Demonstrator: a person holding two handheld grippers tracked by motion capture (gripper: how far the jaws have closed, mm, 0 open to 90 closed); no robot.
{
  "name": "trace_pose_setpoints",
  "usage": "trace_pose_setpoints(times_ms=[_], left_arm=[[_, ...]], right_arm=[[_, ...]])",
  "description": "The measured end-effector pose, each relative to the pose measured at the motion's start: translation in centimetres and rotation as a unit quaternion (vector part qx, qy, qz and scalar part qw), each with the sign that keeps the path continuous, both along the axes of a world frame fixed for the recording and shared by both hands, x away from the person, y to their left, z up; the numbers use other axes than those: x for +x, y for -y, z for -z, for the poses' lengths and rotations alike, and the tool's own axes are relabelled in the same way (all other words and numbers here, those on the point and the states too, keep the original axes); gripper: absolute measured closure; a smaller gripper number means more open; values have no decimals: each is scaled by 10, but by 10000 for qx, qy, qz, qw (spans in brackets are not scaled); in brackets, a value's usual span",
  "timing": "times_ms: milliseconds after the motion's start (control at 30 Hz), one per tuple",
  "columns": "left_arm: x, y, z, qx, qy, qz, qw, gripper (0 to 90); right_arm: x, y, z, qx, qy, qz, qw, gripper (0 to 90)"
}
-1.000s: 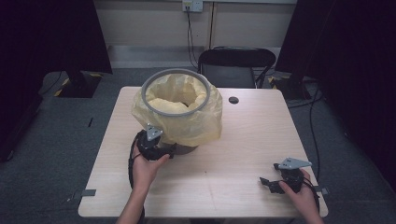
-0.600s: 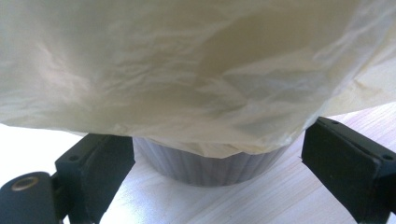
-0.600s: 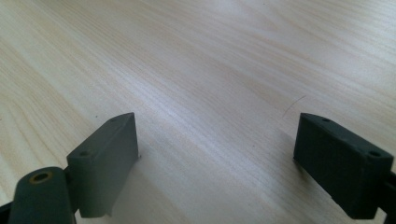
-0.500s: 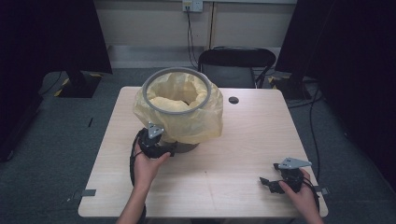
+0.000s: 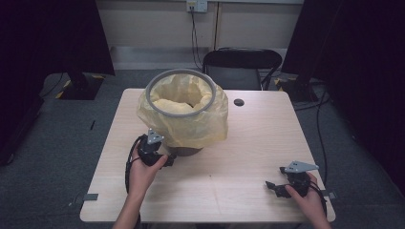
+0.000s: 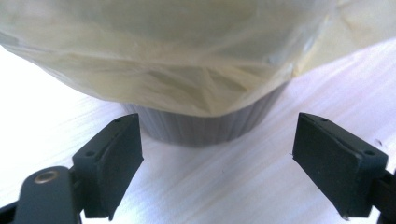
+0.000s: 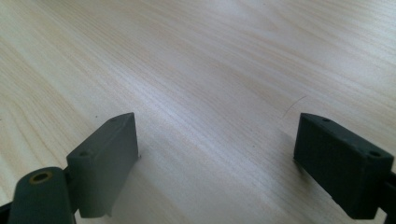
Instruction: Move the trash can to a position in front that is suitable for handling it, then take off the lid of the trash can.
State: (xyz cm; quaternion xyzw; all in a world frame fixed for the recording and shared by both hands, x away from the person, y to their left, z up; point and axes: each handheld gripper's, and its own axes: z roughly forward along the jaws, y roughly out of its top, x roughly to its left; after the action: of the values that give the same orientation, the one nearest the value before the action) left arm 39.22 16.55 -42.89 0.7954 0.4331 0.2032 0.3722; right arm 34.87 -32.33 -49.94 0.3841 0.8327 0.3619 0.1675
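Left claw (image 5: 168, 161) beside yellow-bagged bin (image 5: 180, 114); right claw (image 5: 271, 186) well apart on table (image 5: 248, 143).

Light wood-grain table (image 5: 248, 138), with a small dark round hole (image 5: 239, 102) near its far edge. Behind it, a black chair (image 5: 242, 63) pushed close. Beyond, a wall outlet (image 5: 197, 5) with a hanging cable (image 5: 194, 28). Grey carpet floor (image 5: 62, 143); black curtains (image 5: 47, 33) at both sides.

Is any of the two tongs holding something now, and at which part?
Nothing is held. The left tongs are open in front of the bin with its yellow bag; the right tongs are open above the table.
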Motion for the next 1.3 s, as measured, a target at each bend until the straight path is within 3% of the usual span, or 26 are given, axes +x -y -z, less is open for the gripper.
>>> trace_pose_setpoints(times_ms=[67,200,300,833,1300], left_arm=[[-1,-2,0,107,-17,62,9999,156],[-2,-2,1,42,-118,53,9999,156],[-4,-5,0,144,-182,186,9996,156],[-10,-17,-2,194,-396,252,9987,157],[-12,-30,-13,279,-466,204,9983,156]], right_arm=[[0,0,0,-2,7,-4,10000,128],[0,0,0,-1,4,-8,10000,128],[1,0,0,0,-1,-13,10000,127],[1,0,0,-3,-1,-21,10000,126],[1,0,0,-3,1,-23,10000,126]])
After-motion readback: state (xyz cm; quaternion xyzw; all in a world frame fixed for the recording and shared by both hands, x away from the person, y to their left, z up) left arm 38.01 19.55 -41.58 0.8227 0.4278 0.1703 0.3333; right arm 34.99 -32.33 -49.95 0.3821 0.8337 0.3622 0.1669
